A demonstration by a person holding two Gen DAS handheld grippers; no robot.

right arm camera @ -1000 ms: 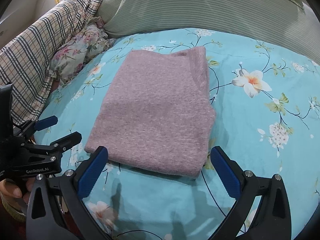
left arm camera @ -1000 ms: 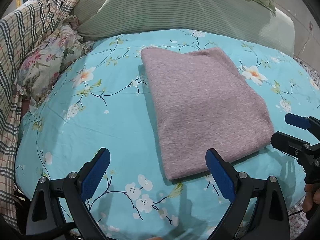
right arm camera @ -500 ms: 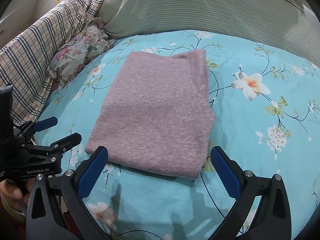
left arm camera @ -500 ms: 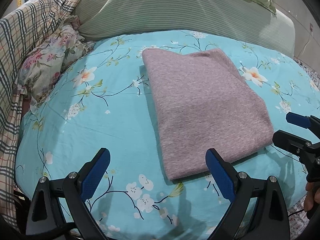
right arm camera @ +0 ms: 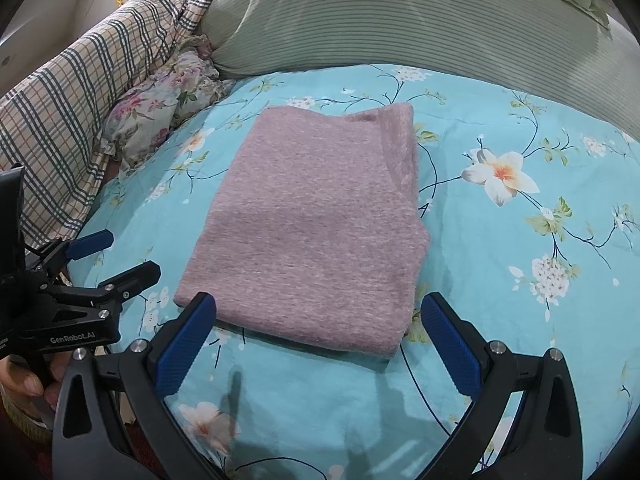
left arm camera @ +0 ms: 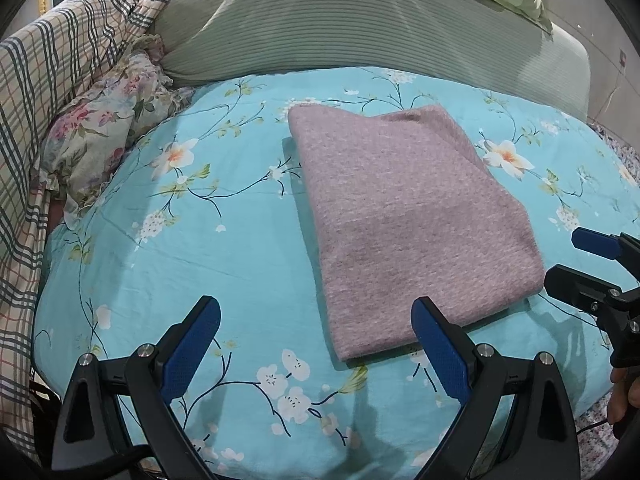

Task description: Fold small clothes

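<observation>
Since the pink knit garment point(left arm camera: 404, 224) already lies as a flat folded rectangle on the floral bedsheet point(left arm camera: 200, 240), what matters for us is how it sits against our two tools. Its long axis runs away from us toward the striped pillow point(left arm camera: 360, 20), and its near short edge is the closest part. Seen from the right wrist, that near edge lies just ahead of the right gripper point(right arm camera: 320, 344), almost centred between its spread, empty jaws. From the left wrist, the garment lies ahead and to the right of the left gripper point(left arm camera: 316, 344), whose jaws are also spread wide and hold nothing; only the near left corner falls by its right finger. We judge the right gripper better lined up with the near edge, the left with the left side.

Beyond the garment, a plaid blanket point(left arm camera: 48, 92) and a flowered cloth point(left arm camera: 100, 132) bunch at the left of the bed. We cannot see how many layers the fold has, nor what lies tucked beneath. Whether either gripper touches the sheet is hard to tell, and the hands holding them are mostly cut off.
</observation>
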